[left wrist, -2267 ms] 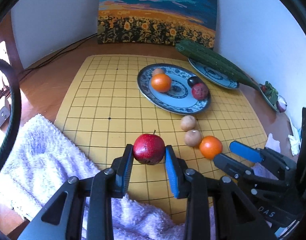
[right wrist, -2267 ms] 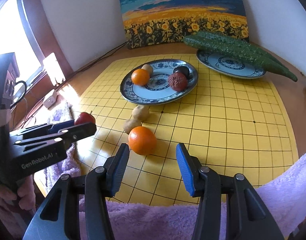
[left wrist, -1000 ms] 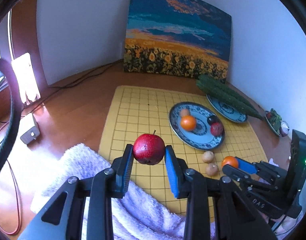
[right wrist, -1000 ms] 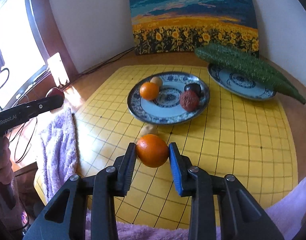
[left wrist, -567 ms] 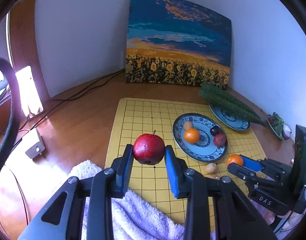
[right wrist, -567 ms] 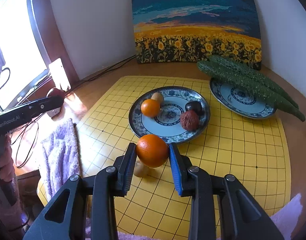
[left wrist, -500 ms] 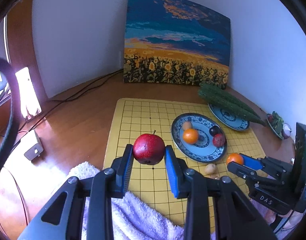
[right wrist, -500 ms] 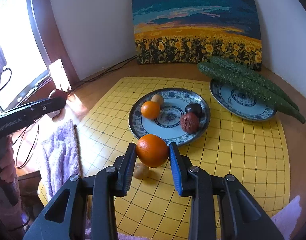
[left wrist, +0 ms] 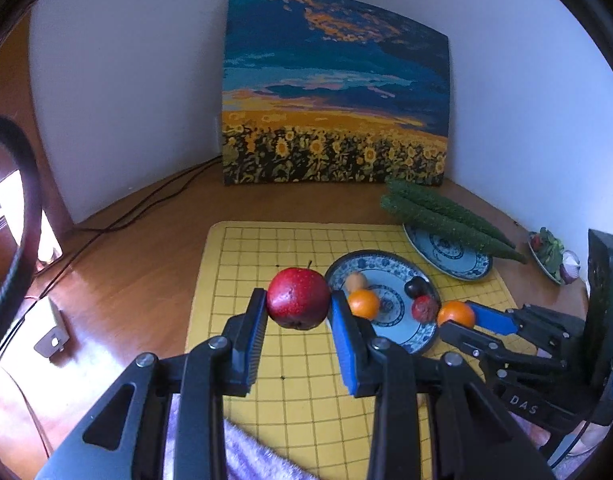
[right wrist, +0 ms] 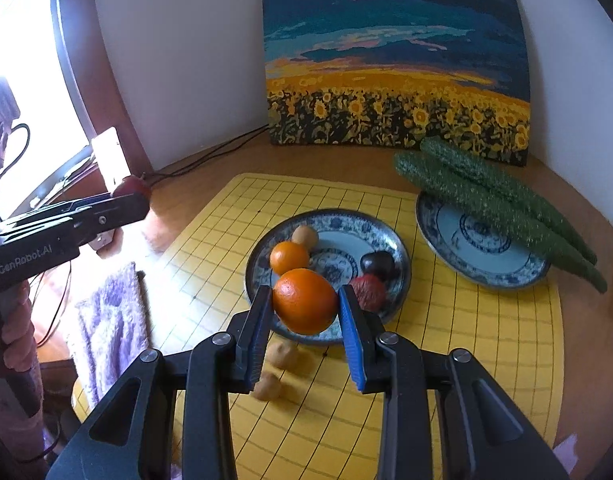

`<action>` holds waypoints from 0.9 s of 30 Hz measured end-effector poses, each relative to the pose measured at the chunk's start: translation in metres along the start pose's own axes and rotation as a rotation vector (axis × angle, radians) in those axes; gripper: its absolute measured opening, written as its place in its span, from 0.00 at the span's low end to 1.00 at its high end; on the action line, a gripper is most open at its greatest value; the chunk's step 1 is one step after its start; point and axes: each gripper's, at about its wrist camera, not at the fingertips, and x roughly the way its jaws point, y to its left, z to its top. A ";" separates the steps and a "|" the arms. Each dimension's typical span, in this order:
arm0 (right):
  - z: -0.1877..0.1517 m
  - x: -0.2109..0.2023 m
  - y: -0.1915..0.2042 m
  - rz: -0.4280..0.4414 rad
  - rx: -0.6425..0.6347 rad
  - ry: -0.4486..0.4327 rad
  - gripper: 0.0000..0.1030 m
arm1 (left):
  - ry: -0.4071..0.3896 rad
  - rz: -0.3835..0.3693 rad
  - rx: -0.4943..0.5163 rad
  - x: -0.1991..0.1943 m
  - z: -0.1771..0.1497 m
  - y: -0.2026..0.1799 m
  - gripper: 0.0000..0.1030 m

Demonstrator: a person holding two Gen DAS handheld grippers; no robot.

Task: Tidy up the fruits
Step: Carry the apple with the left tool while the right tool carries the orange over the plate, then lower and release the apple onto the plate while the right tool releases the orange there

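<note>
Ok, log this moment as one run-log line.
left gripper: shut on round red apple | right gripper: shut on round orange | both above yellow grid mat | blue patterned plate: four fruits

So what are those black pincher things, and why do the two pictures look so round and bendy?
Each black pincher is a hand-held tool that a person squeezes; no robot here. A small wide-eyed camera sits on each one and looks out along its fingers, which bends the picture. The left tool holds a red apple. The right tool holds an orange. Each camera also sees the other tool off to the side. Below them lies a yellow grid mat on a wooden table. On it, a blue patterned plate carries another orange, a tan fruit and two dark ones. Two small tan fruits lie on the mat. A second plate holds green cucumbers. A sunflower painting leans on the wall.
</note>
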 end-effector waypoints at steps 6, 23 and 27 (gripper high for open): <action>0.015 0.007 -0.008 -0.018 -0.014 -0.001 0.33 | 0.018 -0.028 0.015 0.018 0.007 -0.015 0.32; 0.037 0.057 -0.042 -0.047 -0.006 0.047 0.33 | 0.098 -0.086 0.028 0.078 0.009 -0.047 0.32; 0.037 0.069 -0.049 -0.053 0.009 0.060 0.33 | 0.113 -0.087 0.029 0.092 0.011 -0.049 0.32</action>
